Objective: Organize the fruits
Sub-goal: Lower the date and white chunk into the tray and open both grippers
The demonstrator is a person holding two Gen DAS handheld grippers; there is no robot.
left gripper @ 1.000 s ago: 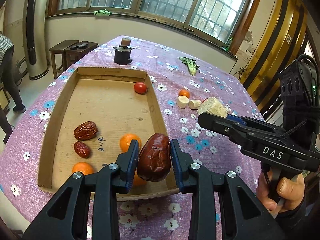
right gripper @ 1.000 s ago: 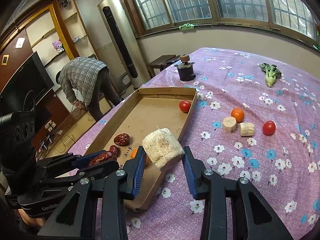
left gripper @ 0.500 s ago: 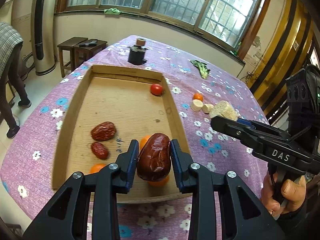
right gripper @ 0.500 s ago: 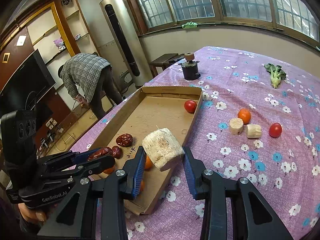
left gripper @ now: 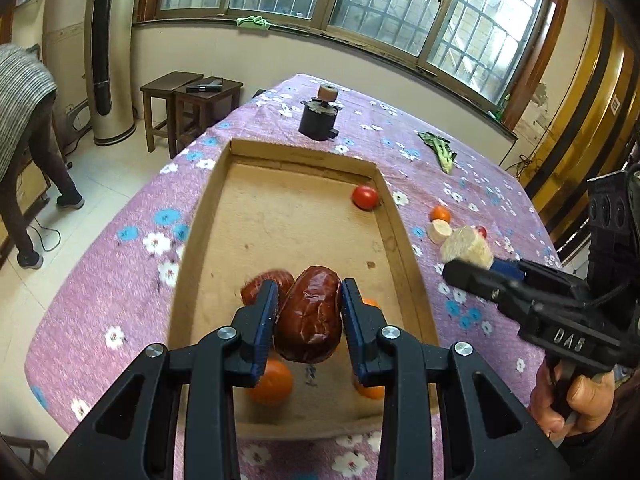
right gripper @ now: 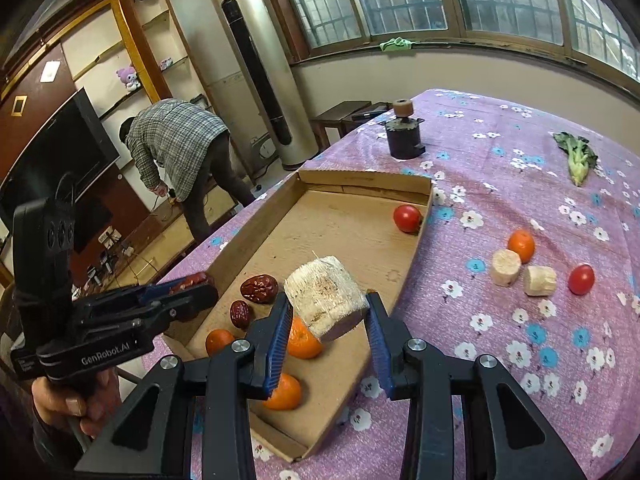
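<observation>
Left gripper (left gripper: 308, 312) up close, jaws clamped on a big red date (left gripper: 310, 316), hanging over the near end of the cardboard tray (left gripper: 200, 224). Right gripper (right gripper: 326, 320) beside it, jaws pinched on a pale fibrous cylinder chunk (right gripper: 326, 298), hovering above the tray's near right side. My read: this is the drop-off step, both loads carried in and waiting for release. Next move, I'd say, calls for lowering the date toward the other dates, then easing the jaws apart low enough that it won't roll.

Now the count in the tray, from the right wrist view: three oranges (right gripper: 302, 340) bunched at the near end, two dates (right gripper: 259, 288) resting on the floor just beyond them, and one red tomato (right gripper: 407, 218) tucked at the far right wall.

Out on the purple flowered tablecloth (right gripper: 520, 184), well apart from the tray: one orange (right gripper: 521, 245), two more pale chunks (right gripper: 506, 267), one tomato (right gripper: 581, 279). Farther off, one leafy green (right gripper: 578, 156) and one dark cylindrical object (right gripper: 404, 136) beyond the tray's far wall.
</observation>
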